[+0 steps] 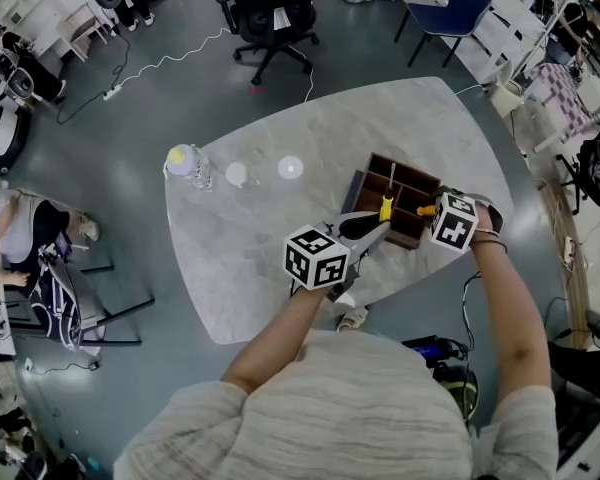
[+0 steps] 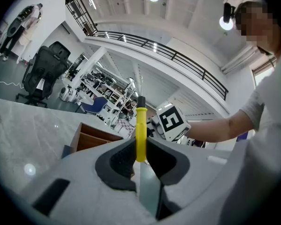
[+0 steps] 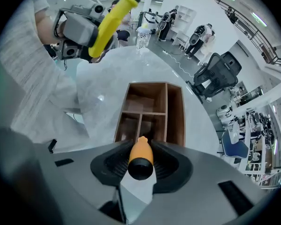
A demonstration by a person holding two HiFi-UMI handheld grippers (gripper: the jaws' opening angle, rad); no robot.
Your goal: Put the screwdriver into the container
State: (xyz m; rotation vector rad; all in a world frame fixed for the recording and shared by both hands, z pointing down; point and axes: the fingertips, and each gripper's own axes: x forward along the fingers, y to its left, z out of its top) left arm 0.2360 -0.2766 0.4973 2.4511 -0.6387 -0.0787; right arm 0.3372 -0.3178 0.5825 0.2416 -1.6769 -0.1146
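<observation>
A brown wooden container (image 1: 405, 183) with several compartments stands on the marble table (image 1: 260, 238) at the right. My left gripper (image 1: 378, 226) is shut on a yellow-handled screwdriver (image 1: 386, 208), whose shaft reaches over the box. In the left gripper view the yellow handle (image 2: 140, 130) stands upright between the pads, with the box (image 2: 96, 137) behind it. My right gripper (image 1: 432, 211) is shut on an orange-handled screwdriver (image 1: 425, 210) at the box's near right corner. In the right gripper view the orange handle (image 3: 140, 156) points down at the box's compartments (image 3: 152, 109).
A clear bottle with a yellow cap (image 1: 187, 163) stands at the table's far left. A black office chair (image 1: 270, 8) and a blue chair (image 1: 450, 8) stand beyond the table. A seated person (image 1: 30, 233) is at the left. The table's near edge lies just under my grippers.
</observation>
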